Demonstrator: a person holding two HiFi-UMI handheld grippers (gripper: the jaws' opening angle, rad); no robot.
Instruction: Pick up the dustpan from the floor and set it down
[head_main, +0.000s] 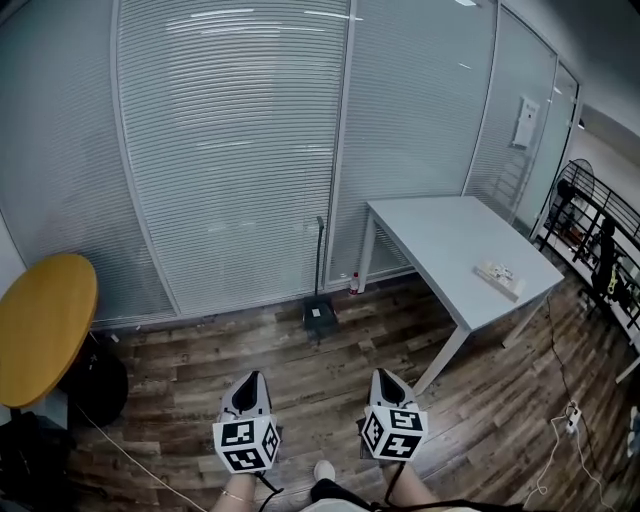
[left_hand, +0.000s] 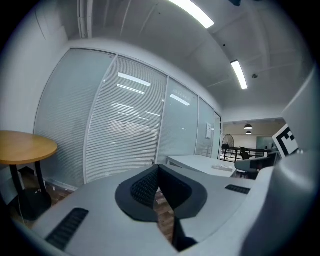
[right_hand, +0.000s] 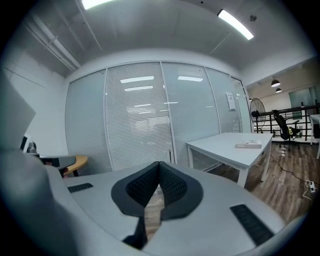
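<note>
Toppling the dustpan (head_main: 320, 316), stood on the floor (head_main: 200, 370) against the glass wall (head_main: 230, 150) well ahead, is risked if its thin handle (head_main: 320, 255) is met by the left gripper (head_main: 249, 380) and right gripper (head_main: 386, 378) with jaws closed together and empty; the dustpan is shown whole only in the head view.

Both grippers sit low in the head view, side by side and roughly parallel, noses pointing up-frame with a clear gap between them. The left gripper (head_main: 249, 380) is lower centre-left and the right gripper (head_main: 384, 377) lower centre-right. Each carries its cube at the near end, the left cube (head_main: 246, 444) and the right cube (head_main: 394, 432). The left forearm (head_main: 233, 497) and right forearm (head_main: 412, 492) come in bare from the bottom edge. In the gripper views both sets of jaws are pressed together at the tips, nothing between them. Both tilt slightly downward.
</note>
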